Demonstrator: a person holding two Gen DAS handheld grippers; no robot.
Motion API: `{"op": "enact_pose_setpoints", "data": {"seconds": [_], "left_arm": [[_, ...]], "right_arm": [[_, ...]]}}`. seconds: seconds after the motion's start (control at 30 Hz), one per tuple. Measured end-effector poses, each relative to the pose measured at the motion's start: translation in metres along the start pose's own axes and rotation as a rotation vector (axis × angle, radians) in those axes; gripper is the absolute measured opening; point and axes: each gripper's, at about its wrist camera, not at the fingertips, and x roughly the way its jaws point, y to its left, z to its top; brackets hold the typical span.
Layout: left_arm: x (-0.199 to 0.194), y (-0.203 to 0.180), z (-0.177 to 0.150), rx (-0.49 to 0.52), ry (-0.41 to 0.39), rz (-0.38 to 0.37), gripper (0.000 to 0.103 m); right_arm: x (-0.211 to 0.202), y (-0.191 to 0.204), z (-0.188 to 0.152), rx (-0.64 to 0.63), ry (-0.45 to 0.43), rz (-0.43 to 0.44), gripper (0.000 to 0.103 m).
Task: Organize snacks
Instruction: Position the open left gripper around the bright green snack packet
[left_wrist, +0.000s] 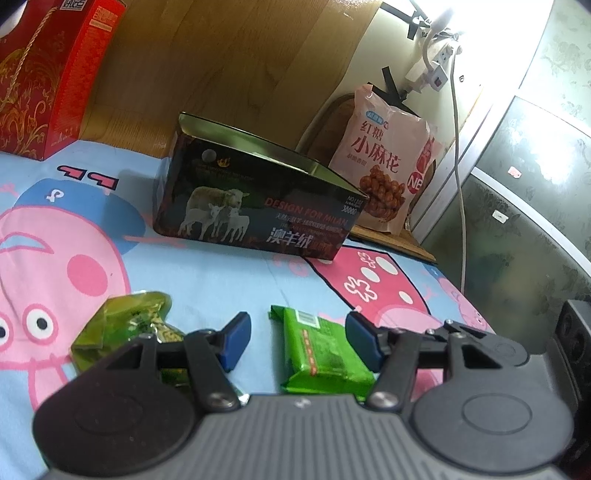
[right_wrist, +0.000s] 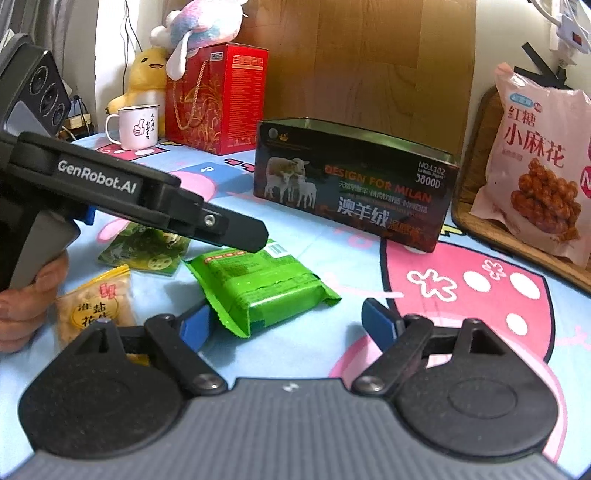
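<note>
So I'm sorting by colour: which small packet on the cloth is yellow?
The yellow packet nearest the person's hand; the other two small packets are green.

On the cartoon-print cloth: open dark rectangular tin box toward the back. Before it, bright green foil snack pack. Left of that, crumpled olive-green snack pouch and, nearer, yellow clear peanut packet. Right of the tin, upright pink bag of twisted dough snacks. Behind-left, red gift box, then white enamel mug.
</note>
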Motion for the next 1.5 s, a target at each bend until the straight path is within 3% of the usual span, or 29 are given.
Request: {"op": "enact_pose_setpoints", "data": {"seconds": [0.23,0.4,0.6,0.77,1.5], "left_arm": [[0.0017,-0.0018,0.0004,0.016,0.014,0.017,0.062],[0.0022,-0.0015,0.001,0.017,0.016,0.028,0.073],[0.0035,-0.0024,0.0017,0.025,0.019,0.039,0.076],[0.0026,-0.0019,0.0022,0.022,0.015,0.038,0.088],[0.0032,-0.0021,0.0025,0.023,0.019,0.032,0.089]], "right_arm": [[-0.0082,0.002,-0.0064,0.047,0.001,0.026,0.075],[-0.0092,0.0034,-0.0072,0.047,-0.001,0.031,0.074],[-0.0093,0.0034,-0.0073,0.05,0.0,0.034,0.074],[-0.0094,0.0033,-0.0072,0.049,0.0,0.035,0.075],[-0.0107,0.0066,-0.0076,0.043,-0.001,0.041,0.075]]}}
